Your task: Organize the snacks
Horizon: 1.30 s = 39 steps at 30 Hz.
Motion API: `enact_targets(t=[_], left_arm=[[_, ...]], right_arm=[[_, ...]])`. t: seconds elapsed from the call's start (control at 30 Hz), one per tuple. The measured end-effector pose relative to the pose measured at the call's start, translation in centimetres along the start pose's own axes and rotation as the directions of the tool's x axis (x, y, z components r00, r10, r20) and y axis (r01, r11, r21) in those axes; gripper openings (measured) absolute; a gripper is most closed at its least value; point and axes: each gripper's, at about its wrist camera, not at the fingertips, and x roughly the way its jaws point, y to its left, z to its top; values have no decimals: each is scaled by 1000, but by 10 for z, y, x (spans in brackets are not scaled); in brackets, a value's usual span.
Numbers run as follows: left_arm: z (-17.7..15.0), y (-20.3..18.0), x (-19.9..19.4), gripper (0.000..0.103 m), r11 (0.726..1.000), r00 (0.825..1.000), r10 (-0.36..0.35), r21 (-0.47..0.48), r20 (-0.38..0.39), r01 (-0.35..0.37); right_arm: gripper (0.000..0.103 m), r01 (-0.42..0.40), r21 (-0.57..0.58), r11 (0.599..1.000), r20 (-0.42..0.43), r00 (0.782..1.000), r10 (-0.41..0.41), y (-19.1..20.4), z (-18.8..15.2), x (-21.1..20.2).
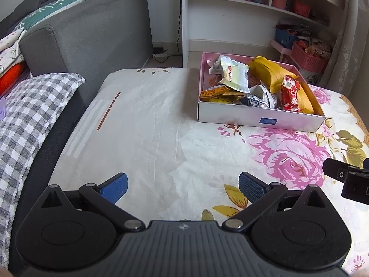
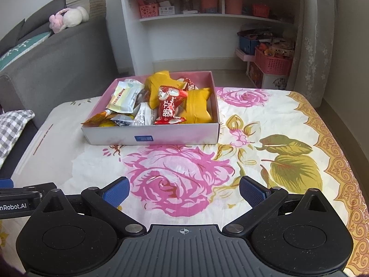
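Since the snacks (image 2: 161, 101) all sit piled inside the box (image 2: 150, 136), we judge them light, crinkly, slippery foil packs w/ soft contents; best pinched at a sealed end, e.g. the red wrapper (image 2: 169, 107) on top. Left hand-held gripper (image 1: 183, 188) and right hand-held gripper (image 2: 184, 190) are both spread, empty, well short of the box. Beneath the box: a tabletop (image 2: 288, 120) under floral cloth, slightly wrinkled. Behind the box, shelves (image 2: 207, 16); left of it, a grey sofa (image 2: 57, 57).

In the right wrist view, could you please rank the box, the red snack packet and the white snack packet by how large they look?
Largest to smallest:
1. box, clearly largest.
2 and 3. red snack packet and white snack packet look about alike; both are partly covered, so I would not rank them.
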Motion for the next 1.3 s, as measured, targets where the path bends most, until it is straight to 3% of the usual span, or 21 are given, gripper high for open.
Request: enact_targets(t=[1.3], left_arm=[[0,-2,-3,103,1000,1000,5,10,15,-6]], right_arm=[[102,-10,1,1000,-9,1000,10,3,-3,-1]])
